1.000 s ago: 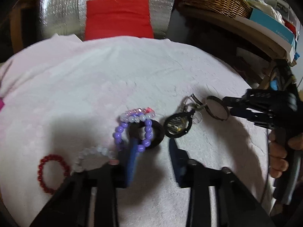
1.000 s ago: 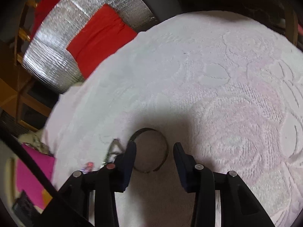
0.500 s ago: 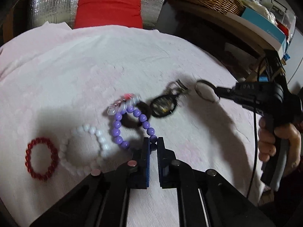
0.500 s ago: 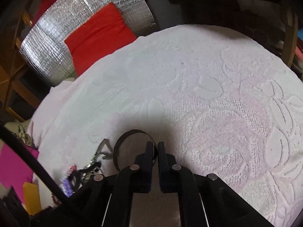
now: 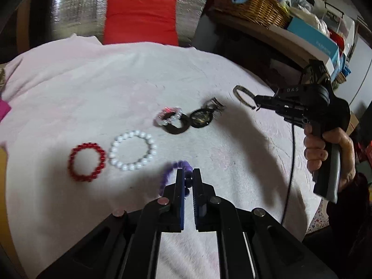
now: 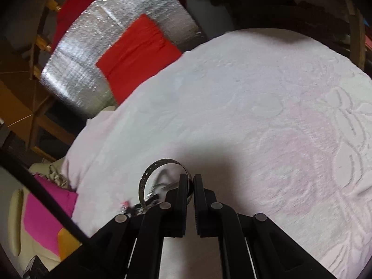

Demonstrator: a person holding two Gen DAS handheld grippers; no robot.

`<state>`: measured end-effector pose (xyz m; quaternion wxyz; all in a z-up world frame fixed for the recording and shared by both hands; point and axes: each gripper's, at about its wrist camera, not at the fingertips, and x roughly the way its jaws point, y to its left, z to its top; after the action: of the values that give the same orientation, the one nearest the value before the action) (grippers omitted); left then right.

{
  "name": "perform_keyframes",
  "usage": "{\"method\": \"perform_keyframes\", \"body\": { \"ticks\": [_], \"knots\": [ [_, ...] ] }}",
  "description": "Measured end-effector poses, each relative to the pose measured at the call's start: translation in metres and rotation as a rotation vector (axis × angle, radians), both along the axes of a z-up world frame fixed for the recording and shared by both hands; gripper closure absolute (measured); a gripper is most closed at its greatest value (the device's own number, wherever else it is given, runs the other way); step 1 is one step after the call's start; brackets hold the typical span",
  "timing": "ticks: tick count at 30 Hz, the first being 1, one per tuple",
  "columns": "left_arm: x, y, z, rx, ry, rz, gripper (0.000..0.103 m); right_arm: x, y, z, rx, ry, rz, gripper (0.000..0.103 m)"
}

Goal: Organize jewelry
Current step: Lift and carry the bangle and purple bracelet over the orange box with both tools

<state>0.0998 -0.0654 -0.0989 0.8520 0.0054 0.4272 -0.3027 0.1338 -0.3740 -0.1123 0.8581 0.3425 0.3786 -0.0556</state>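
- Since a second ago your left hand-held gripper [image 5: 188, 177] has closed on the purple bracelet [image 5: 173, 171] and pulled it away from the pile, toward you; the right hand-held gripper [image 6: 190, 182] has closed on the metal bangle [image 6: 148, 181] and lifted it off the cloth [image 5: 93, 88].
- Both are clenched now: the left on purple beads, which dangle blurred from its tips; the right on the bangle's rim, held clear above the cloth.
- The red bracelet [image 5: 86, 162] and white bracelet [image 5: 132, 150] lie flat side by side, just apart, on the left.
- The pile [image 5: 183, 121] left in the middle looks like a dark ring, a small pink-and-clear beaded piece and a dark pendant, touching one another.
- You seem to be mid-sort, separating pieces into a row.
- Next, probably set the purple bracelet down flat beside the white one without overlapping it, then find the bangle its own bare spot well away from the pile.
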Motion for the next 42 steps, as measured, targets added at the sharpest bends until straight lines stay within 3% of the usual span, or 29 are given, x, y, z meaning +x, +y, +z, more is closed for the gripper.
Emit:
{"method": "perform_keyframes", "body": {
  "ticks": [8, 13, 16, 19, 27, 34, 38, 42],
  "knots": [
    [-0.016, 0.050, 0.035, -0.065, -0.069, 0.073, 0.100, 0.003, 0.072, 0.010, -0.029, -0.042, 0.152, 0.097],
    [-0.022, 0.042, 0.018, 0.008, -0.048, 0.024, 0.099, 0.001, 0.099, 0.013, -0.066, -0.052, 0.191, 0.097],
    [-0.018, 0.024, -0.007, 0.081, 0.027, 0.009, 0.096, 0.000, 0.098, 0.010, -0.084, -0.044, 0.177, 0.097],
    [-0.013, 0.008, -0.023, 0.124, 0.041, -0.001, 0.096, 0.002, 0.090, 0.007, -0.073, -0.033, 0.158, 0.097],
    [0.003, -0.011, -0.045, 0.146, 0.078, -0.013, 0.096, 0.004, 0.076, 0.006, -0.073, -0.023, 0.150, 0.097],
    [0.003, -0.002, -0.038, 0.115, 0.079, 0.038, 0.097, 0.000, 0.072, 0.010, -0.074, -0.041, 0.145, 0.097],
    [-0.001, 0.009, -0.023, 0.129, 0.006, 0.053, 0.096, -0.001, 0.075, 0.011, -0.068, -0.044, 0.143, 0.097],
    [0.003, 0.004, -0.035, 0.142, 0.050, 0.031, 0.095, 0.000, 0.081, 0.009, -0.075, -0.036, 0.145, 0.097]
  ]
}}
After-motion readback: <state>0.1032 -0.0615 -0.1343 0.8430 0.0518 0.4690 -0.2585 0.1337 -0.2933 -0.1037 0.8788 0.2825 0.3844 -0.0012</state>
